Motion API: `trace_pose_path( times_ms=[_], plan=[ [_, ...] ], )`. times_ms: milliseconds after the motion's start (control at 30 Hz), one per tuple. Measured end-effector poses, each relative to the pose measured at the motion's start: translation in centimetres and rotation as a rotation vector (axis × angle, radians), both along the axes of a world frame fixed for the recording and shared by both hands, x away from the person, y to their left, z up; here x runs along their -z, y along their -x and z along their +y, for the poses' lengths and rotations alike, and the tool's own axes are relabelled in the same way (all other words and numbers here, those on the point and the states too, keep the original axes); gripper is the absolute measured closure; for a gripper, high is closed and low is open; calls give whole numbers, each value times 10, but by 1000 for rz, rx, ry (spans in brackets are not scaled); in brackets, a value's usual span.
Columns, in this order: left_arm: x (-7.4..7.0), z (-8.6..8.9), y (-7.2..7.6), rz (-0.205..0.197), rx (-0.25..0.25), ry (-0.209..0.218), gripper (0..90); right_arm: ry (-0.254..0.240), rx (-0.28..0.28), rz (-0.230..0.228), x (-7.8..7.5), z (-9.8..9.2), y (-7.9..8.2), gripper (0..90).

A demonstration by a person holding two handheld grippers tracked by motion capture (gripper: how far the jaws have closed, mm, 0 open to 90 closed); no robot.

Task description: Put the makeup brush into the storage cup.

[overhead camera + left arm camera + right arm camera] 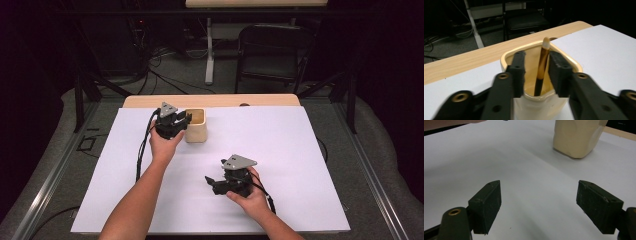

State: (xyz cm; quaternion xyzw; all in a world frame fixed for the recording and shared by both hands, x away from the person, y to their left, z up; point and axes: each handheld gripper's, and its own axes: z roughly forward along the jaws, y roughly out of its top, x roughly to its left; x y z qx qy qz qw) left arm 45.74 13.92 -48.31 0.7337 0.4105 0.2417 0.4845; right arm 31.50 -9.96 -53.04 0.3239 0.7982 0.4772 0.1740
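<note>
The cup (196, 126) stands on the tabletop (280, 145) at about 11 o'clock from centre, with a brush (542, 65) leaning inside it, handle down and pale tip up, long axis near upright. The left claw (537, 72) hangs over the rim, jaws partly parted either side of the brush; I can't tell if they touch it. The right claw (537, 203) is wide open and empty at 5 o'clock, so the left is nearer.
</note>
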Motion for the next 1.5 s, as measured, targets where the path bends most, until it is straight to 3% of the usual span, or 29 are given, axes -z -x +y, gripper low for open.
trace_pose_path(
  times_ms=[167, 300, 367, 600, 800, 833, 1167, 1333, 1500],
  plan=[
    [0, 1, -1, -6, 0, 16, 492, -1, 1, 2, 0, 0, 0, 196],
    [0, 2, -2, 6, 14, 58, 401, 0, 0, 2, 0, 0, 0, 196],
    [0, 2, -1, 4, 18, 49, 368, -1, -1, 1, 0, 0, 0, 196],
    [-1, 1, 0, 7, 19, 44, 339, 0, 0, 1, 0, 0, 0, 196],
    [-5, 3, 3, 3, 14, 36, 365, 1, -1, 1, 0, 1, 0, 197],
    [-6, 2, 3, 4, -7, 30, 374, 2, -1, 2, 0, 1, 0, 196],
    [-9, 6, 8, 2, 21, 50, 380, 3, -3, 6, 0, 1, 0, 196],
    [-9, 7, 9, 5, 24, 28, 385, 4, -3, 5, 1, 2, 1, 196],
    [-8, 8, 11, 12, 27, 41, 379, 8, -5, 3, 1, 2, 1, 196]
  ],
)
